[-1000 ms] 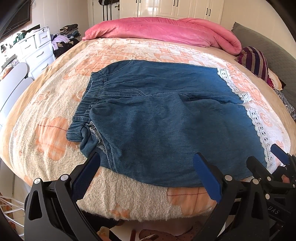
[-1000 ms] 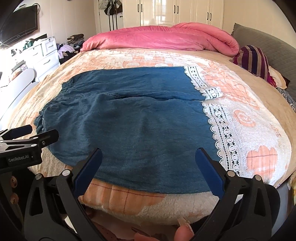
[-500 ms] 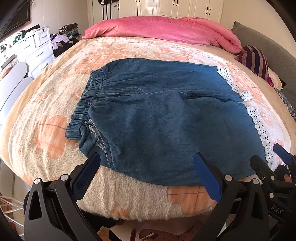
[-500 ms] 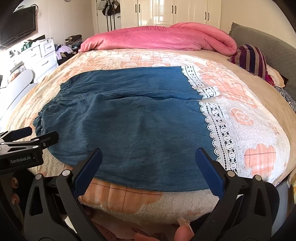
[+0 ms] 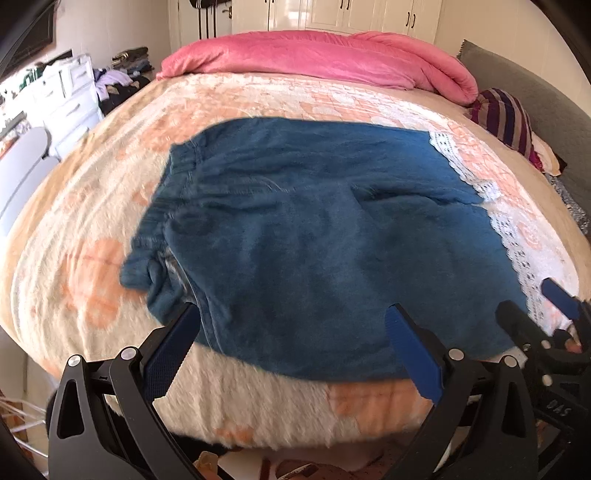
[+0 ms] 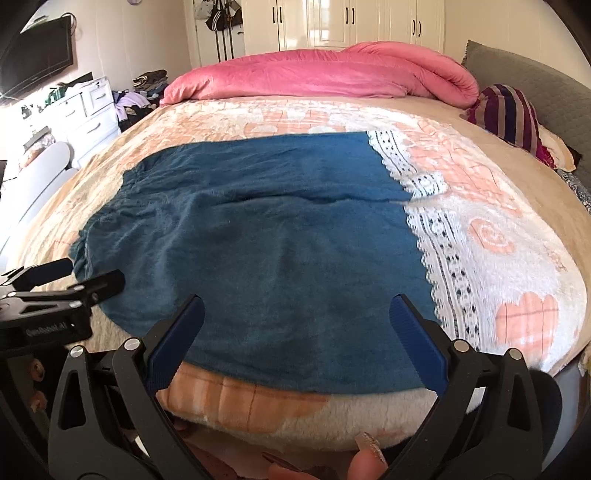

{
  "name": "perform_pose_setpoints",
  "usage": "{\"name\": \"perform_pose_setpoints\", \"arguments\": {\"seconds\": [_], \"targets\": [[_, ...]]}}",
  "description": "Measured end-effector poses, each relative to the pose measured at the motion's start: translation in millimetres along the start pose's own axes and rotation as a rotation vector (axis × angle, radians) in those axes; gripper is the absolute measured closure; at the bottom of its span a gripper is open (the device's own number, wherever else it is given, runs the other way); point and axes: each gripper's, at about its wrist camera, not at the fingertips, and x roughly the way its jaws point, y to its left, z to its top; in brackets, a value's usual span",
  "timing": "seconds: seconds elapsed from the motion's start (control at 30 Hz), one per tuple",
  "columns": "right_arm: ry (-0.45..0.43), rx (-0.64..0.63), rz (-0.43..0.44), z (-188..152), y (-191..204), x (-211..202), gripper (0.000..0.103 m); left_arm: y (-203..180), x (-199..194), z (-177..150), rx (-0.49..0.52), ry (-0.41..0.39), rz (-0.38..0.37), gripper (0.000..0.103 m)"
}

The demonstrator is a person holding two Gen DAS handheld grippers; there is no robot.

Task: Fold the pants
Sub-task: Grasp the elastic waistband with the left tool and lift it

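Pants (image 5: pixel 325 236): soft, limp denim, flat near bed's (image 5: pixel 280 413) front edge. I'd pinch waistband and lace hem; left gripper (image 5: pixel 291 354), right gripper (image 6: pixel 295 339) gape wide, empty.

A sunlit bedroom: white wardrobe doors (image 6: pixel 347 26) line the far wall, a white dresser (image 6: pixel 88 110) stands left, a wall television (image 6: pixel 35 55) hangs far left, and a grey headboard (image 6: pixel 532 81) sits right.

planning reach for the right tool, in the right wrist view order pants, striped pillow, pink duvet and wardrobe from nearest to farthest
1. pants, just ahead of the right tool, centre.
2. striped pillow, far right of the bed.
3. pink duvet, across the bed's far end.
4. wardrobe, against the back wall.
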Motion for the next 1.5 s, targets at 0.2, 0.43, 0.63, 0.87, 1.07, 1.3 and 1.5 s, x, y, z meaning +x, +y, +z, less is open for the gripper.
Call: {"name": "perform_pose_setpoints", "arguments": {"seconds": [0.2, 0.43, 0.63, 0.87, 1.07, 1.3, 1.5], "targets": [[-0.006, -0.007, 0.006, 18, 0, 12, 0.009, 9, 13, 13, -0.02, 0.011, 0.004, 0.004], [-0.007, -0.037, 0.012, 40, 4, 34, 0.009, 22, 29, 31, -0.053, 0.013, 0.005, 0.004], [0.043, -0.092, 0.071, 69, 17, 65, 0.009, 39, 54, 62, -0.068, 0.042, 0.02, 0.004], [0.06, -0.172, 0.128, 102, 37, 101, 0.008, 76, 73, 105, -0.111, 0.028, 0.054, 0.004], [0.096, -0.224, 0.173, 130, 51, 128, 0.008, 108, 88, 134, -0.113, 0.021, 0.082, 0.004], [0.177, -0.271, 0.214, 158, 69, 168, 0.009, 144, 126, 158, -0.122, 0.082, 0.068, 0.004], [0.196, -0.302, 0.202, 179, 83, 194, 0.009, 160, 154, 172, -0.143, 0.118, 0.004, 0.004]]}}
